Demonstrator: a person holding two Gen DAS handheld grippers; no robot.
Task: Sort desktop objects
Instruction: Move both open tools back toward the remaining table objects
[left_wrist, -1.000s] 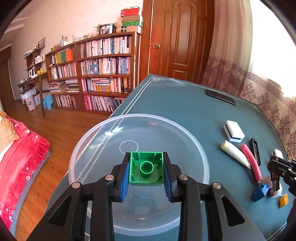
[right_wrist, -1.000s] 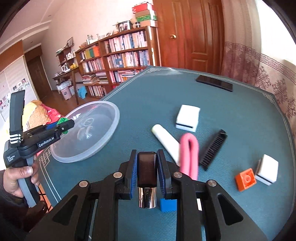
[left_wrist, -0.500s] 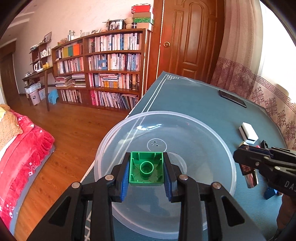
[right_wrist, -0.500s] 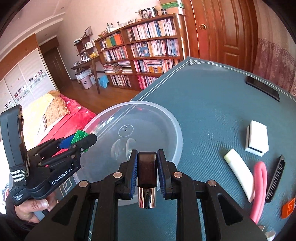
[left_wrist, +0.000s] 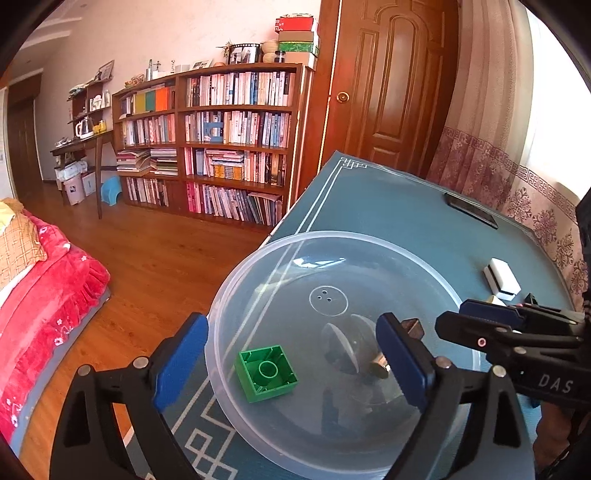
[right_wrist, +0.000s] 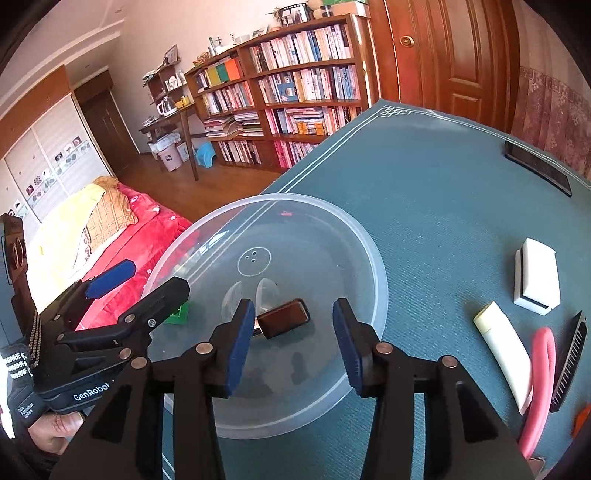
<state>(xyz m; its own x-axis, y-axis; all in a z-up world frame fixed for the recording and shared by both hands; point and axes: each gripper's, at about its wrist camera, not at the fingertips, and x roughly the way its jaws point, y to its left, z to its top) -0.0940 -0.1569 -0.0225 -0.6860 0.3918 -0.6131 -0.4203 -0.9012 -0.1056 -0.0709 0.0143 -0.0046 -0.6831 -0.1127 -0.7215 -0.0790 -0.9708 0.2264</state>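
A clear plastic bowl sits at the left edge of the teal table. Inside it, a green brick lies hollow side up, loose between the wide-apart fingers of my left gripper, which is open. A dark lighter with a chrome end also lies on the bowl's floor, free between the fingers of my right gripper, which is open too. In the left wrist view the right gripper reaches in from the right. The left gripper shows at the left of the right wrist view.
Right of the bowl lie a white block, a cream tube, a pink loop and a black comb. A phone rests far back. The table edge drops to wood floor and a red bed on the left.
Both grippers have opened. The green brick left the left gripper and the lighter left the right gripper; both now lie in the bowl. The right gripper moved in over the bowl.
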